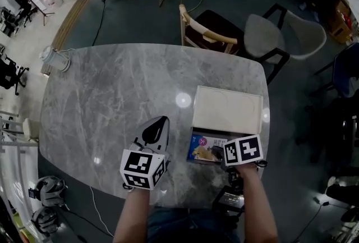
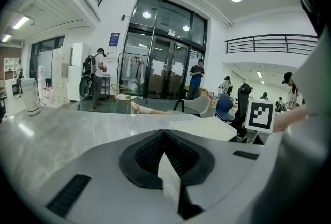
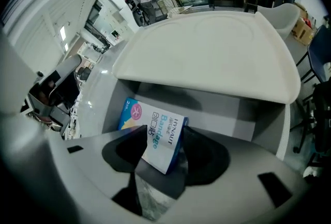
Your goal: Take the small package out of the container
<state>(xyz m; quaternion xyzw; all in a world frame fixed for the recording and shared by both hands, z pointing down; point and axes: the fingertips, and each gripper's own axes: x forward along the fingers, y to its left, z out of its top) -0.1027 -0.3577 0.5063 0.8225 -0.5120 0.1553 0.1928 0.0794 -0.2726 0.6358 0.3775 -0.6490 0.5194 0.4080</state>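
as right claw [image 3: 164,129] grips one package [image 3: 153,123], one container [image 3: 207,57]

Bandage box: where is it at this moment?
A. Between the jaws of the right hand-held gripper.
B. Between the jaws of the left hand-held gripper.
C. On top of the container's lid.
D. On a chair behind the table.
A: in the right gripper view the bandage box stands between the jaws of the right hand-held gripper, which touch its two sides.
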